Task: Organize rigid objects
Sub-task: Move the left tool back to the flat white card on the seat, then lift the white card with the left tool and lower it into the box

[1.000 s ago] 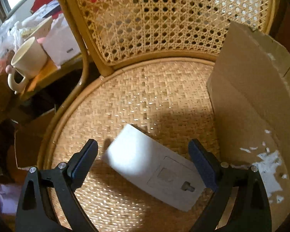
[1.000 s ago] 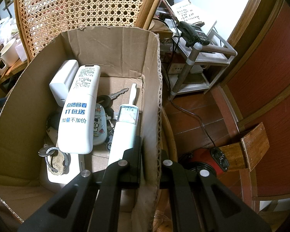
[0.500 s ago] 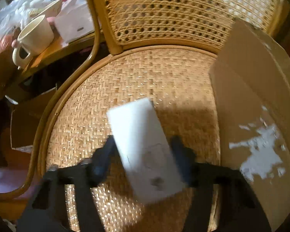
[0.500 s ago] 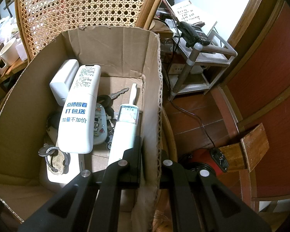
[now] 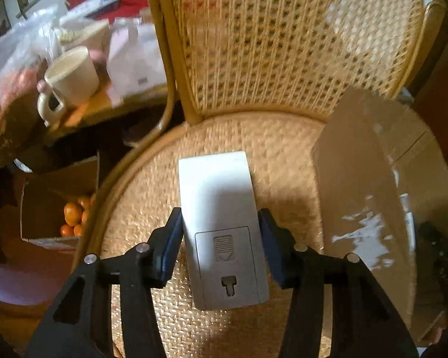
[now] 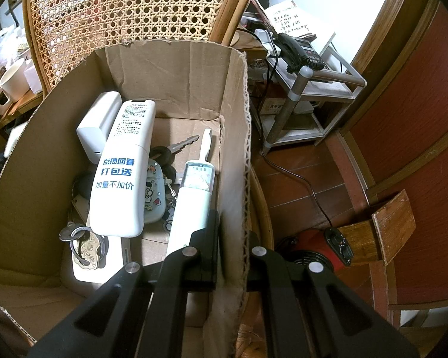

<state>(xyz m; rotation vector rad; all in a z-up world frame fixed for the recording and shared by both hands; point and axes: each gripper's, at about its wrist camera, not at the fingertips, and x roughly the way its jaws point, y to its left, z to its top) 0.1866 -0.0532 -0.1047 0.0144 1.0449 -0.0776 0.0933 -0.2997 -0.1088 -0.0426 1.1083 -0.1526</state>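
Note:
My left gripper (image 5: 219, 223) is shut on a flat white device (image 5: 215, 185) with a battery cover, pads pressing on its long sides. It hangs a little above the woven chair seat (image 5: 283, 149). The cardboard box (image 5: 358, 179) stands on the seat to the right. My right gripper (image 6: 231, 238) is shut on that box's right wall (image 6: 234, 137). Inside the box lie a white remote with blue writing (image 6: 122, 173), a white lint roller (image 6: 194, 200), keys (image 6: 176, 149), a small white case (image 6: 97, 125) and a padlock (image 6: 86, 247).
The cane chair back (image 5: 283, 44) rises behind the seat. Left of the chair, a cream mug (image 5: 71, 80) stands on a cluttered table, with a carton of oranges (image 5: 71, 217) below. Right of the box are a shelf with a telephone (image 6: 298, 50) and a red heater (image 6: 316, 250).
The left jaws closed on the white device, which lay slanted on the seat. It now points straight ahead and has come up off the seat. The right gripper has not moved.

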